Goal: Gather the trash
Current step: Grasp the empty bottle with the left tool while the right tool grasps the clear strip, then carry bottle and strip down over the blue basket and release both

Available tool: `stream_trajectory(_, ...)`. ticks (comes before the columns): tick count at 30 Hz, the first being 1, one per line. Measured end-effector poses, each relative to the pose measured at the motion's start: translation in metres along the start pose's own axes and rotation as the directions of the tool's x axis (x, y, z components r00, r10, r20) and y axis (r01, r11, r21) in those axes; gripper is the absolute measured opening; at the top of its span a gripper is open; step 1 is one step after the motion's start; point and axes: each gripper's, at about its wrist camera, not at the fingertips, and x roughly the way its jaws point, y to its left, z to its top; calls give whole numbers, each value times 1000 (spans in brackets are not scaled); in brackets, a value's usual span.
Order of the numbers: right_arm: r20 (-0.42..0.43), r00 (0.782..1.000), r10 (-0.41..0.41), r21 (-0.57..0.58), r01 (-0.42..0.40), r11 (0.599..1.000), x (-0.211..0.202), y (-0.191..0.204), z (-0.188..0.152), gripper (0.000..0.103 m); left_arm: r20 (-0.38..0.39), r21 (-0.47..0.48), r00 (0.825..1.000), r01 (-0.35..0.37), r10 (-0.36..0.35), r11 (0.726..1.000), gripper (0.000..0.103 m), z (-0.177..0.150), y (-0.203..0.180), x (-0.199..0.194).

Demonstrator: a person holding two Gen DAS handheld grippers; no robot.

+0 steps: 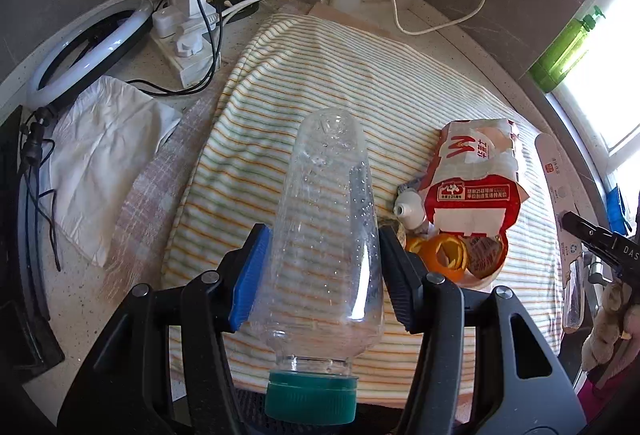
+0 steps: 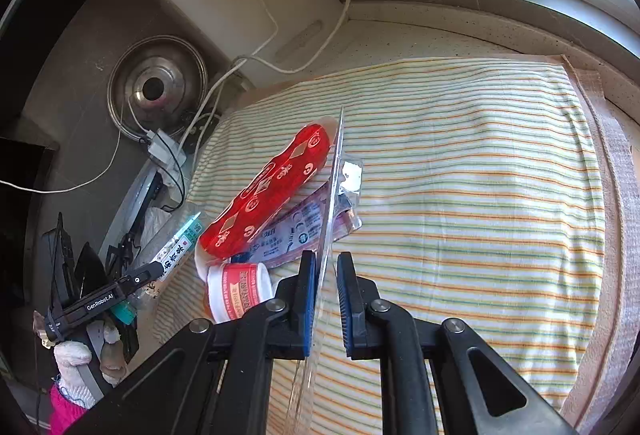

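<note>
Left tool [image 1: 320,267] has its two pads pressed against the sides of a clear plastic bottle [image 1: 326,219], green cap [image 1: 311,397] toward the camera, base pointing out over the striped cloth [image 1: 304,83] spread on the speckled surface [image 1: 68,299]; the bottle is up off the cloth, held in the pads; toward the cloth's right edge sits a heap of trash: a torn red-and-white paper bag [image 1: 476,179], a small white squeeze bottle [image 1: 410,210] just beside it, and curls of orange peel [image 1: 440,253] touching the bag's near end; off the cloth's left edge lies a crumpled white tissue [image 1: 104,159], with a ring light [image 1: 86,47] and a power strip [image 1: 188,35] near the back left corner; over to the right tool [image 2: 325,299], a sheet of clear plastic packaging [image 2: 334,195] stands edge-on between the blue pads, touching the left pad while a slim gap shows at the right pad, so I cannot tell whether the grip is firm; beyond it on the cloth, a red printed wrapper [image 2: 268,191] lies over a purple-white packet [image 2: 296,231], and a small red-and-white tub [image 2: 240,291] rests at their near end.
</note>
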Motion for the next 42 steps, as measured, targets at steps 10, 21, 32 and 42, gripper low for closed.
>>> stream_trajectory(10,-5,999,46,-36,-46,998,-27,38,-47,9,50,1,998,28,-28,1000,56,-48,16,-49)
stream_trajectory(21,-75,993,88,-65,-93,994,-34,74,-113,9,60,20,998,27,-28,999,56,-111,35,-84)
stream_trajectory(32,-165,983,86,-108,-105,989,-20,111,-184,9,3,19,999,33,-33,999,56,-171,55,-88)
stream_trajectory(42,-268,961,74,-145,-116,983,2,130,-241,9,-87,24,995,48,-46,999,56,-215,63,-71)
